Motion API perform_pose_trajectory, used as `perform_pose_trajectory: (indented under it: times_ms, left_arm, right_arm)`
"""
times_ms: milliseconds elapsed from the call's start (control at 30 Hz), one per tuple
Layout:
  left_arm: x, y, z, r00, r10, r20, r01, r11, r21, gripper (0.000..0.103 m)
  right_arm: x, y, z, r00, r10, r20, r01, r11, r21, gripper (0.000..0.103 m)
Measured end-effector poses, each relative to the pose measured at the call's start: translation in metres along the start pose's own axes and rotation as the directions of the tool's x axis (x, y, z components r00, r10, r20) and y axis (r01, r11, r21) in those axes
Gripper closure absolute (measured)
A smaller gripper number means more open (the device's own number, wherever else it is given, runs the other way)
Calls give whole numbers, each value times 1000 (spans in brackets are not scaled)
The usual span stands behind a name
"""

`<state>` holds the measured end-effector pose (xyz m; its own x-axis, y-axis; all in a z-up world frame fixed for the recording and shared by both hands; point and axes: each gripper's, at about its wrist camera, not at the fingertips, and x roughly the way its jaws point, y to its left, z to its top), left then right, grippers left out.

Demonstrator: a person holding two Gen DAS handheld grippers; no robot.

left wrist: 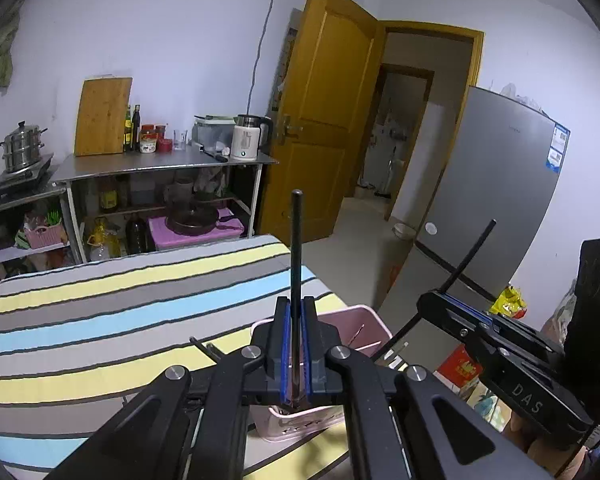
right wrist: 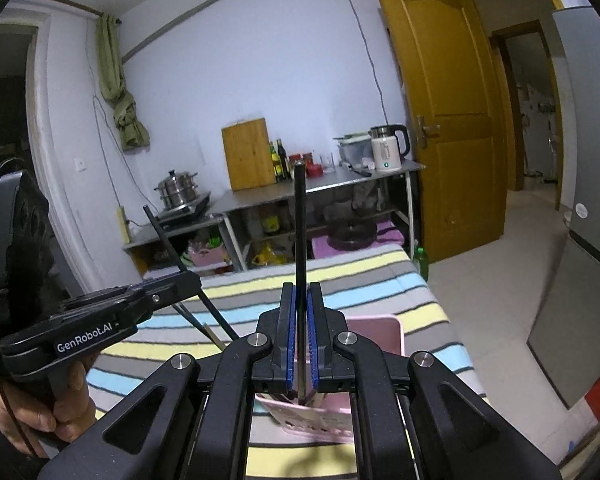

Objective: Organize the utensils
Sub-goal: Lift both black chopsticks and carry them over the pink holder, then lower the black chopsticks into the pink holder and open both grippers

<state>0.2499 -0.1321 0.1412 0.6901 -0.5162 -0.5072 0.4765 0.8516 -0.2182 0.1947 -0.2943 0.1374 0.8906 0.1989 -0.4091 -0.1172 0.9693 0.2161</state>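
**Chopsticks held over the basket**

Striped cloth [left wrist: 100, 320] covers the table. Near its edge sits a pink basket [left wrist: 364, 320]. Above it, the left gripper [left wrist: 296, 344] and right gripper [right wrist: 302, 336] each pinch one upright black chopstick [left wrist: 297, 248], jaws narrow.

Matt black plastic forms the left claw [left wrist: 295, 344], its inner pads [left wrist: 286, 344] a ribbed blue rubber, clamped on a dull dark chopstick [left wrist: 297, 248]. The right claw [right wrist: 302, 336] shows the same finish around its own chopstick [right wrist: 300, 232]. A pink plastic basket [left wrist: 364, 328], smooth and faintly glossy, sits on striped woven cloth [left wrist: 100, 320]. Behind, a brushed-metal tabletop [left wrist: 160, 166] carries a pale wooden cutting board [left wrist: 104, 116], a polished steel steamer pot [left wrist: 22, 148] and a glossy white kettle [left wrist: 246, 140]. The lacquered wooden door [left wrist: 328, 112] gleams beside a satin grey fridge [left wrist: 492, 184].
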Motion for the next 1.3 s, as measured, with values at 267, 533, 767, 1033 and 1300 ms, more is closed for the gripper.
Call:
perform_pose_trajectory:
  times_ms: [267, 533, 767, 1033, 1300]
  left_arm:
    - [16, 1, -17, 999, 7, -32, -6, 1000, 28, 98]
    - [34, 6, -37, 995, 13, -98, -10, 999, 30, 98]
    - [32, 10, -45, 993, 1, -118, 0, 1000, 12, 96]
    - [2, 13, -51, 997, 5, -73, -5, 1000, 7, 87]
    - [-35, 21, -63, 999, 23, -35, -24, 999, -23, 87]
  right_arm:
    - [13, 4, -19, 999, -11, -41, 10, 1000, -26, 98]
    - [25, 4, -39, 995, -19, -100, 15, 999, -36, 98]
    - [27, 0, -47, 989, -15, -149, 11, 1000, -28, 97]
    - [7, 1, -45, 992, -28, -123, 24, 999, -32, 91]
    - [-9, 6, -46, 993, -21, -114, 18, 999, -32, 90]
